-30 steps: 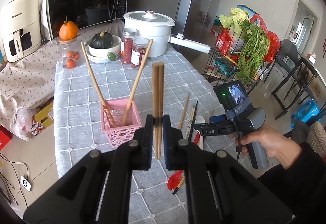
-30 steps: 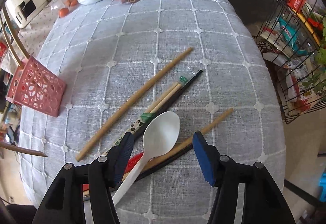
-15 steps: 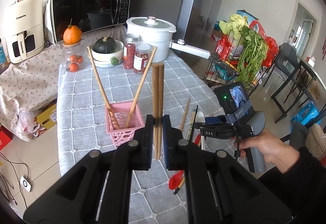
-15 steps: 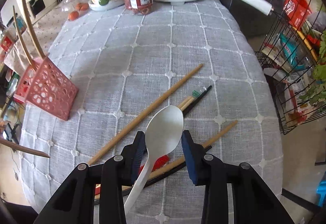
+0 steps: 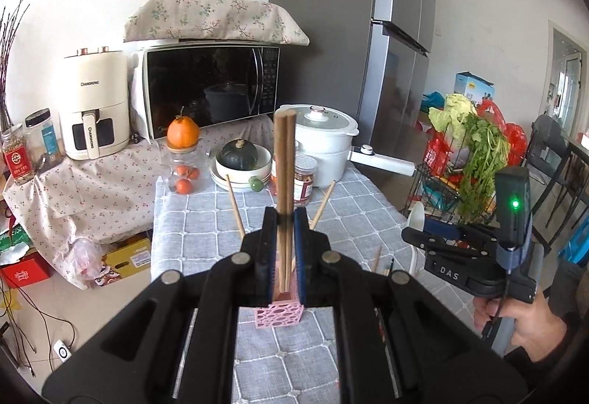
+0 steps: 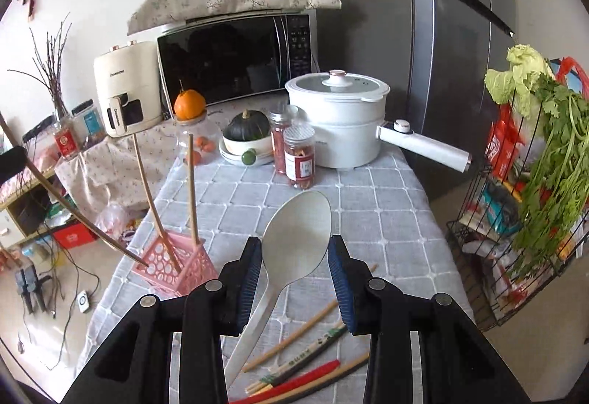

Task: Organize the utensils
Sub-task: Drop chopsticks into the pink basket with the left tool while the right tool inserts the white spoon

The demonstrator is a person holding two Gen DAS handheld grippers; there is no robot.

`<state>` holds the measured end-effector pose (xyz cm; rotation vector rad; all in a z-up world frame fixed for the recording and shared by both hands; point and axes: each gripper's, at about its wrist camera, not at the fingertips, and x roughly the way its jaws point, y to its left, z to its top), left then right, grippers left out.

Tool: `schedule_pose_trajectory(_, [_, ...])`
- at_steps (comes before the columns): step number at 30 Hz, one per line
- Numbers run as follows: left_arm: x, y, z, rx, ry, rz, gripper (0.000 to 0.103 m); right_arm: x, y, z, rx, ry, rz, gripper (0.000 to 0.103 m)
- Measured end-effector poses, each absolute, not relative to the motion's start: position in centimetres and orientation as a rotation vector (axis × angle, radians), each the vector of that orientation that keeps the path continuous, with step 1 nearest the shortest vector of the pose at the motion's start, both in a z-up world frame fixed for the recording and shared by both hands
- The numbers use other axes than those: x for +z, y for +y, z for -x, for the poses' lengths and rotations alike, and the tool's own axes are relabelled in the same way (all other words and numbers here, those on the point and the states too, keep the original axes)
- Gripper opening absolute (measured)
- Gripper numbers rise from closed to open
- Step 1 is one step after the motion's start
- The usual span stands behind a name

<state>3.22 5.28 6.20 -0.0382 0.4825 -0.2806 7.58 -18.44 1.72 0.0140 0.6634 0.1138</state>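
Your white spoon (image 6: 294,238) hangs above the counter (image 6: 386,220), pinched at the bowl's edges by the right gripper (image 6: 294,271); tilt it and it may slip. The left gripper (image 5: 284,249) clamps two chopsticks (image 5: 284,161) over the pink basket (image 5: 279,312); they could miss it.

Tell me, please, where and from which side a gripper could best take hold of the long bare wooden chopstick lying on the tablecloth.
Grip the wooden chopstick near mid-length, coming from above with the jaws across its thin shaft. It lies flat on the tablecloth, slanted, slightly apart from the red and wrapped ones, so there is probably room for a finger on each side.
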Motion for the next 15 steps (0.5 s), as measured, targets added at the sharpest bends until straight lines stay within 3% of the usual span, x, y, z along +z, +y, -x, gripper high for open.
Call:
schedule_pose_trajectory(13, [-0.9, 4.8, -11.5, -0.235, 0.778, 0.079, 0.01, 2.6, -15.0, -8.0, 0.139, 0.547, -0.002, 0.038])
schedule_pose_trajectory(14, [-1.1, 4.7, -11.5, -0.23, 0.773, 0.086, 0.011, 2.6, -14.7, -8.1, 0.142, 0.545, 0.001, 0.038])
schedule_pose_trajectory(15, [-1.3, 4.7, -11.6, -0.229, 0.773, 0.092, 0.021, 2.6, -14.5, -8.2, 0.146, 0.544, 0.002, 0.038])
